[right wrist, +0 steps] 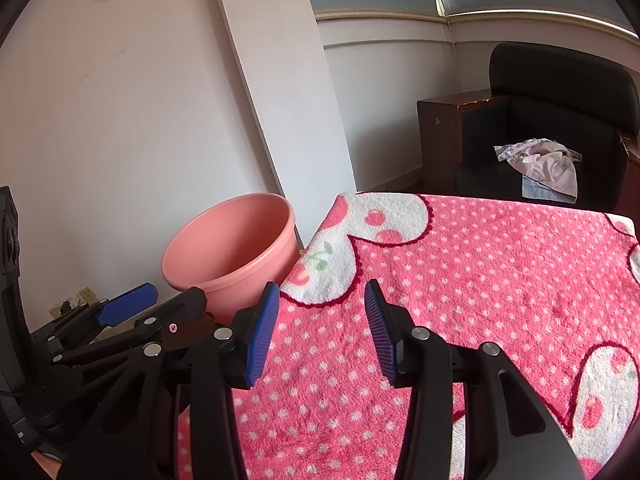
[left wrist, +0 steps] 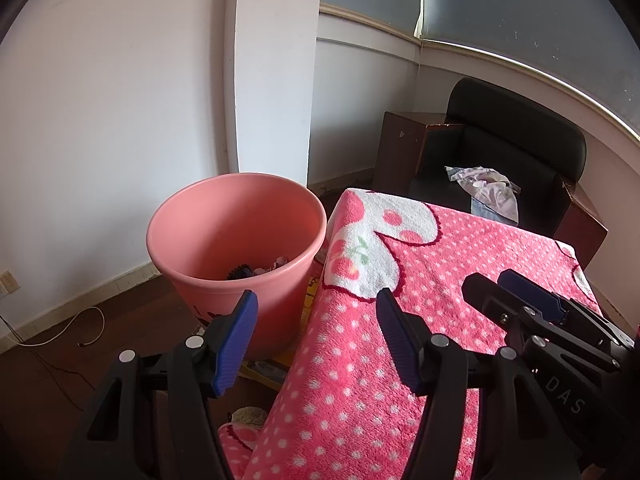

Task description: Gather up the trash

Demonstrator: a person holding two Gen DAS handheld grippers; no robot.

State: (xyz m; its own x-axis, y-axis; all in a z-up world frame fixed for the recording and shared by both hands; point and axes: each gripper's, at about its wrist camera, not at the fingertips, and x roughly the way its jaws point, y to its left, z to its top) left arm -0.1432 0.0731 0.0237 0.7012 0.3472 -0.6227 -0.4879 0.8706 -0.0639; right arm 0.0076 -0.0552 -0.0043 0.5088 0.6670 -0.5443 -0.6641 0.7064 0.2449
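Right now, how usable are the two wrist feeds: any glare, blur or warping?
Left wrist view: sharp, fisheye bends the window sill, dark vignette in the corners; pink bin evenly lit. Right wrist view: same curvature and dark corners, no blur; polka-dot blanket bright but not blown out.

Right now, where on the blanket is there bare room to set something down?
The whole blanket top is bare, from the bin-side edge to the armchair side. Only the near edge is crowded: left gripper and right gripper hang there, both open. Bin stands left.
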